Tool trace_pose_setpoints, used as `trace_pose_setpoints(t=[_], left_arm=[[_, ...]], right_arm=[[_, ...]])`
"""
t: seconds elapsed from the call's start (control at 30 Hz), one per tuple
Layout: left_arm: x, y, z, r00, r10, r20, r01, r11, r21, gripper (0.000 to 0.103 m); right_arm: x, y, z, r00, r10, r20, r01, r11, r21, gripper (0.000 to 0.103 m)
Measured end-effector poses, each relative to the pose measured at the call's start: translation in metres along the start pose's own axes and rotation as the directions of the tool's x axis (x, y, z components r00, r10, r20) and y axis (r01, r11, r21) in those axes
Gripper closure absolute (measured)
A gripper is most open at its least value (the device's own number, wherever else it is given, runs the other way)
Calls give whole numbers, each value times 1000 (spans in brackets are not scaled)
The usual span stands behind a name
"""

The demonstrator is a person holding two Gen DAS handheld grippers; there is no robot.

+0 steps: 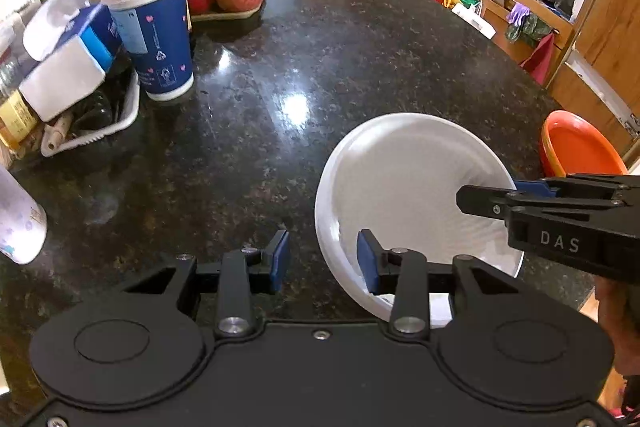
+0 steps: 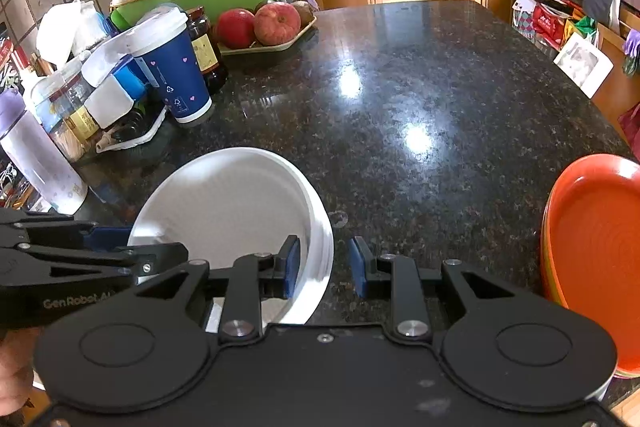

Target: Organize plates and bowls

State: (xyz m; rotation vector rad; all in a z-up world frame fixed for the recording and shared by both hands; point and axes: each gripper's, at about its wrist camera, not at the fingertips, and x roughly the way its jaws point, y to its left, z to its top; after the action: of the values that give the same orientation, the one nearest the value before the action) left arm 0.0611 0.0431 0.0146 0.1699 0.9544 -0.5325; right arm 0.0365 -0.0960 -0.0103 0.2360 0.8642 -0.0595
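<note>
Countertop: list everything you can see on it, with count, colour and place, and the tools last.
countertop: one, black speckled granite
white plate: one, near edge, between the tools
orange plates: stack, right edge
paper cup: one, blue with white lid, left
apples: two, red, on a tray at the back left
tissue pack: one, blue and white, far left
left tool: open, one finger over the plate
right tool: open, straddling the plate rim
</note>
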Motion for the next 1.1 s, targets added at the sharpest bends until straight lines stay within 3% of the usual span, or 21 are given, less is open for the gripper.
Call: trace_pose_setpoints(t=[0.33,0.47,0.83,1.1], left_arm=[[7,-3,-1,999,-40,-32,39,999,-32,62],[12,-4,1,996,-65,-55,62,997,-51,76],[6,-6,4,995,-66,-68,65,998,-17,76],[-3,-17,5,994,-95,-56,97,994,44,76]], right_arm=[[0,3,-3,1000,6,-6,-6,1000,11,85],[-2,6,-3,1000,-9,0,9,1000,5,86],[-7,9,-1,999,-24,-29,25,999,38,86],[-26,7,-8,997,-71,12,70,995,72,86]])
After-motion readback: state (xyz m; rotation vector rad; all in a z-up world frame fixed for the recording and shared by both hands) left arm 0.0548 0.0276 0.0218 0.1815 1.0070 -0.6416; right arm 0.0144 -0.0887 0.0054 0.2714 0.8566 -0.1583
